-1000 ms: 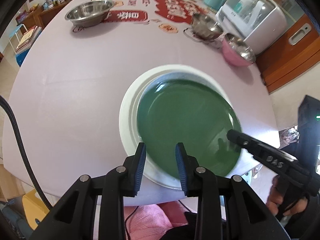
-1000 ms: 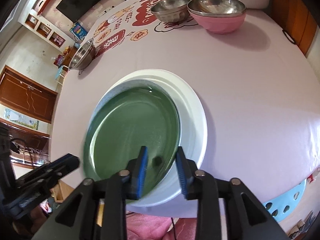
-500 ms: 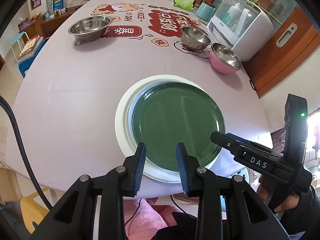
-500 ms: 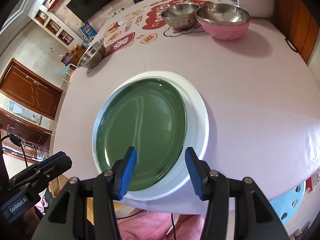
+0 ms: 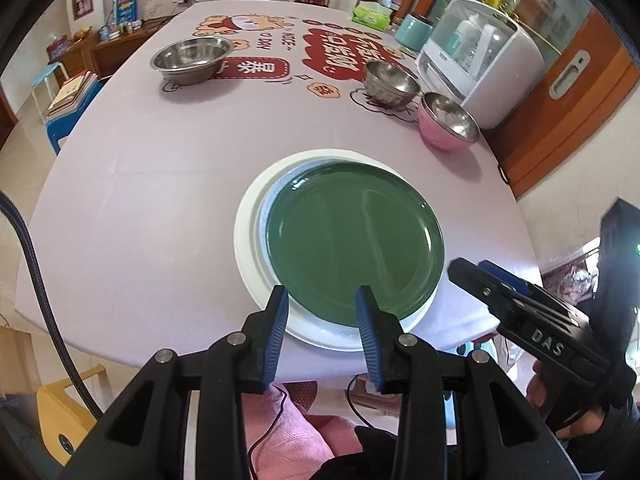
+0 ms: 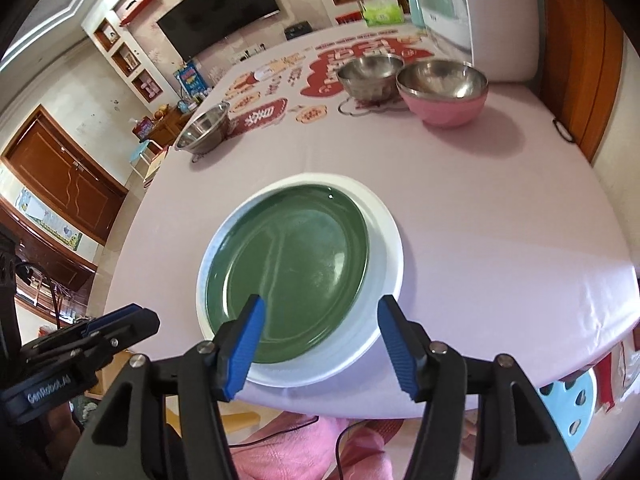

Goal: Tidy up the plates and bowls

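Resting on a white plate (image 5: pixel 256 248), a green plate (image 5: pixel 354 240) sat near the front edge of a table (image 5: pixel 140 184) covered in a pale pink cloth. The green plate lay off-centre, so more white rim showed on one side than the other.

The left gripper (image 5: pixel 322 322) hung just over the near rim of the green plate, its jaws opening, with nothing between its blue pads (image 5: pixel 278 332). The right gripper (image 6: pixel 320 340) hung beside it, its jaws opening wider, also holding nothing and clear of both plates.

Beyond the green plate, well apart from it, stood a pink bowl (image 5: pixel 446 128) lined with steel, a small steel bowl (image 5: pixel 390 86) just beside that, and a wider steel bowl (image 5: pixel 192 58) off on its own.

With the plates stacked, the bowls likely came next. To do the release well, both grippers should lift straight clear without nudging the green plate. A thin bowl rim would need a firm, square pinch, since polished steel could slip.
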Tool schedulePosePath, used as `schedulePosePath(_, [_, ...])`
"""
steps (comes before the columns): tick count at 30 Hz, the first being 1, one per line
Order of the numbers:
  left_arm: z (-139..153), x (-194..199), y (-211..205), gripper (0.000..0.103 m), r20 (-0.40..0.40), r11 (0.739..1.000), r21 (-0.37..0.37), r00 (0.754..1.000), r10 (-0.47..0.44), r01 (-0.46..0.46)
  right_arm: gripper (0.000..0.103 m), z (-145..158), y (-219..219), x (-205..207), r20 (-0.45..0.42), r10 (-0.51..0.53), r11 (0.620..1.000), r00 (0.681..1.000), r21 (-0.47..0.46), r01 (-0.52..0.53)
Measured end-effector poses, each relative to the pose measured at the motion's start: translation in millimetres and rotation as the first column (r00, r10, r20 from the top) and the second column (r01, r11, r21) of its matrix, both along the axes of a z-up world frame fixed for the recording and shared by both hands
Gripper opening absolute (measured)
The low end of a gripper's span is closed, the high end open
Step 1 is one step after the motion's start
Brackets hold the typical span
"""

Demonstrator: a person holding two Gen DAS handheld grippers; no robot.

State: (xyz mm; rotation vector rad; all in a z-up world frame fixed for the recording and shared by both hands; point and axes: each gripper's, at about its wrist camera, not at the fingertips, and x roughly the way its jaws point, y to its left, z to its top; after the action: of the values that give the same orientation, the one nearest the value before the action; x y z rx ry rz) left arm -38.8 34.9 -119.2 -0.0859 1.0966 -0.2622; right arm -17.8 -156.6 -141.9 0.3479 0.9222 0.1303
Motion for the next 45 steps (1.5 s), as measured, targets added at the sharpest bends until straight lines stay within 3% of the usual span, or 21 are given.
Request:
schedulePosePath(4, [4,-4,8,0.04,0.026,0.999,-0.011,0.999,0.037,-0.037,0.066,7,3,-6,0.036,0.003,1.0,0.999,-0.03,-0.002])
schedulePosePath(8, [12,-5,19,0.046,0.064,0.997,-0.005,0.995,0.08,-0.08,0.067,16,6,-6,0.079,0.006,0.999,0.997,-0.054,-0.002])
schedulePosePath(14, [23,0,41,0.048,0.101,0.99,-0.022,0.985,0.14,-0.139,0.068,29,16,5,0.132,0.03,0.997,0.991,-0.078,-0.02])
schedulePosePath(25, [37,32,97,0.058,0.103,0.965,-0.032,0.96,0.261,-0.26,0.068,47,57,43,0.194,0.086,0.994,0.977,-0.089,-0.07])
schedulePosePath(32, [45,69,138,0.058,0.099,0.954,-0.024,0.949,0.299,-0.299,0.068,58,93,76,0.217,0.122,0.99,0.969,-0.102,-0.102])
schedulePosePath(36, [54,95,161,0.067,0.098,0.953,-0.012,0.948,0.303,-0.304,0.068,62,111,98,0.225,0.126,0.989,0.966,-0.1,-0.106])
schedulePosePath(45, [80,156,202,0.074,0.1,0.956,-0.017,0.951,0.292,-0.292,0.068,69,150,151,0.203,0.108,0.993,0.973,-0.077,-0.094])
